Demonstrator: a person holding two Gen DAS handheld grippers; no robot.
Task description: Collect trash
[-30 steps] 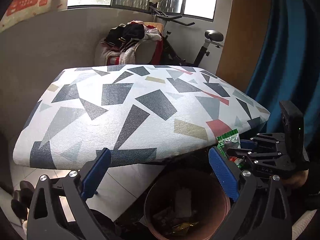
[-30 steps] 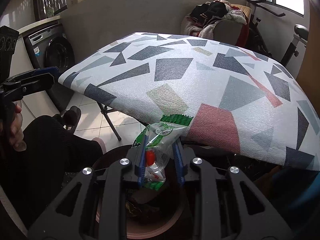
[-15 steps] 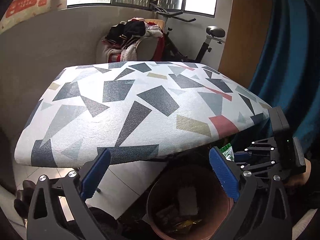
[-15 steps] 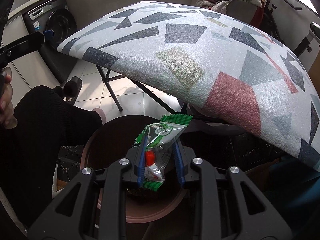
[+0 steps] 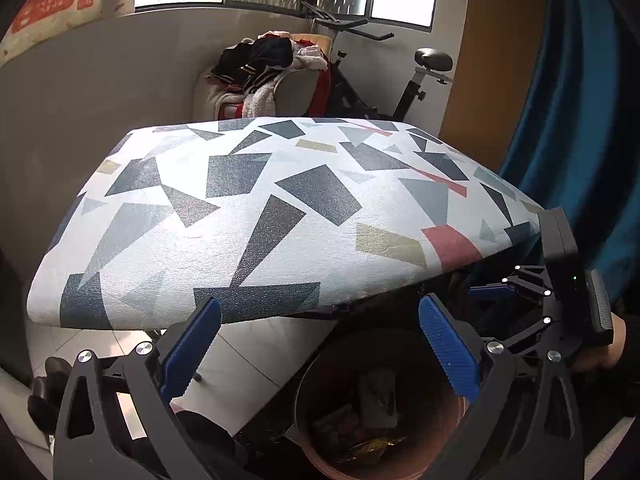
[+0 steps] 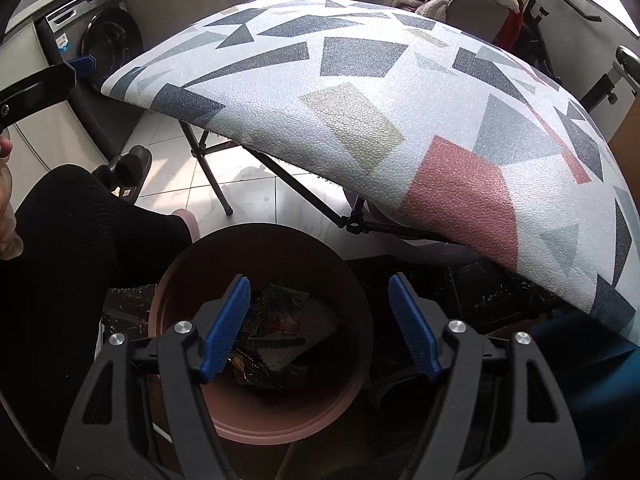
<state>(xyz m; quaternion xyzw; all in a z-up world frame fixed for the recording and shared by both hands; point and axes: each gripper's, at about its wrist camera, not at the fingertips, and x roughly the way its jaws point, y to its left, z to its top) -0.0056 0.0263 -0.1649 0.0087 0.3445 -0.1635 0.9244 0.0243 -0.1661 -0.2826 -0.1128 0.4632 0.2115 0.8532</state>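
Note:
A reddish-brown round bin (image 6: 260, 432) stands on the floor beside the patterned folding table (image 6: 360, 80). My right gripper (image 6: 318, 292) hangs just above the bin's mouth. Its jaws are opening and nothing is between them. A green and white snack wrapper (image 6: 280, 320) lies inside on other trash. In the left wrist view my left gripper (image 5: 320, 308) is open and empty, above and left of the same bin (image 5: 297, 404), which holds several wrappers (image 5: 376, 396). One of the right gripper's blue fingers (image 5: 488, 292) shows at the right there.
The table's black folding legs (image 6: 212, 168) stand close behind the bin. A person's leg in black (image 6: 80, 220) is left of it. A washing machine (image 6: 108, 44), a chair piled with clothes (image 5: 276, 76), an exercise bike (image 5: 420, 80) and a blue curtain (image 5: 580, 120) ring the area.
My right gripper tipped down over the bin and its jaws spread apart. The green wrapper it held has dropped into the bin. The left gripper stayed put.

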